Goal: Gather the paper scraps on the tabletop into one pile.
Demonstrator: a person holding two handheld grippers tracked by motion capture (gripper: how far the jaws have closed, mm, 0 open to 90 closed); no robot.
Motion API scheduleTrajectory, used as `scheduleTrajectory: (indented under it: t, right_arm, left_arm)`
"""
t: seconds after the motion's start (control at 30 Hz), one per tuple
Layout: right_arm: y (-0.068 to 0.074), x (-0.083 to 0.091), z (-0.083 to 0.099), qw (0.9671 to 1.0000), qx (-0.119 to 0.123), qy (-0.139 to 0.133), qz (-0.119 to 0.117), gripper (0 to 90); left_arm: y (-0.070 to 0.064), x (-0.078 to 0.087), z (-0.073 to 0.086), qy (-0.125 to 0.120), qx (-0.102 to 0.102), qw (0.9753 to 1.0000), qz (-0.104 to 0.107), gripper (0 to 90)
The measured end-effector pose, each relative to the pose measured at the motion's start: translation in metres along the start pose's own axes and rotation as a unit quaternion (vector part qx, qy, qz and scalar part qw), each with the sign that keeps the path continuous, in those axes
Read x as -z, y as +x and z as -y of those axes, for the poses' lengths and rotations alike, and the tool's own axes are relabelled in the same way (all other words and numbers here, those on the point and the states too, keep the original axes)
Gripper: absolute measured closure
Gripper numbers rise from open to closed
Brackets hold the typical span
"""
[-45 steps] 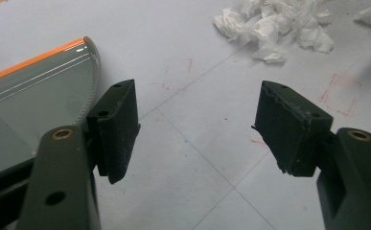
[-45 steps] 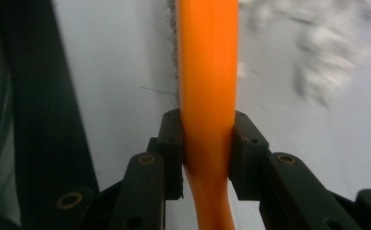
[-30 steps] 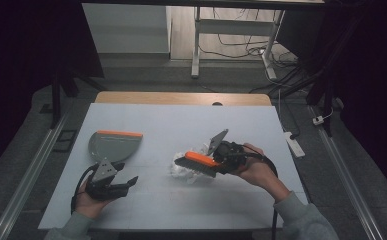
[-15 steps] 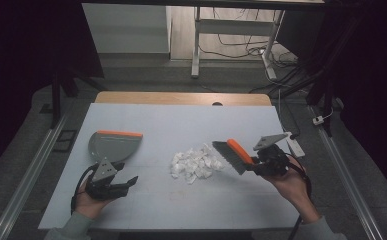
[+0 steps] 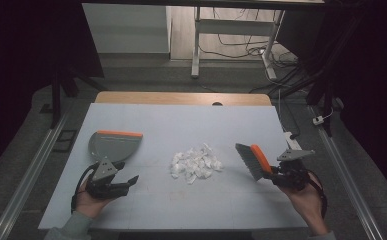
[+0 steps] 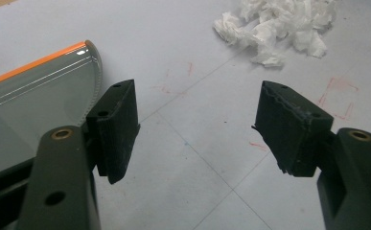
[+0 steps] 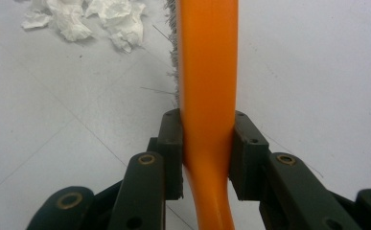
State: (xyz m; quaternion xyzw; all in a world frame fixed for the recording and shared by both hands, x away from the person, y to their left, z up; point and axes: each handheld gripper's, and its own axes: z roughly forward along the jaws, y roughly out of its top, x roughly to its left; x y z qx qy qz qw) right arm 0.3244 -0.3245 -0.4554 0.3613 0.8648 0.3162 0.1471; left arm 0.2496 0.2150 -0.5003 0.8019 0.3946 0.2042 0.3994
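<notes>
The right gripper (image 5: 273,173), clamped on the orange handle of the brush (image 5: 253,161), moved from directly over the pile of paper scraps (image 5: 195,164) to the right side of the table (image 5: 181,120). The brush left the pile and ended well apart from it, bristles facing the scraps. The right hand (image 5: 306,197) drew back toward the near table edge.

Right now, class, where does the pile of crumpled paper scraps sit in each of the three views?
High view: paper scraps at table centre, between dustpan and brush.
Left gripper view: top right, beyond the jaws.
Right gripper view: top left.
Shared landmark: the white table.
</notes>
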Motion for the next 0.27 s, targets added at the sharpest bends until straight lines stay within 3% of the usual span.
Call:
scheduleTrajectory:
  t: [0.27]
  right_arm:
    - [0.0039,-0.0008,-0.0013,0.9998,0.006,-0.018,0.004,70.1]
  left_arm:
    - [0.0007,0.0012,0.0,-0.001,0.002,1.0,-0.001,32.5]
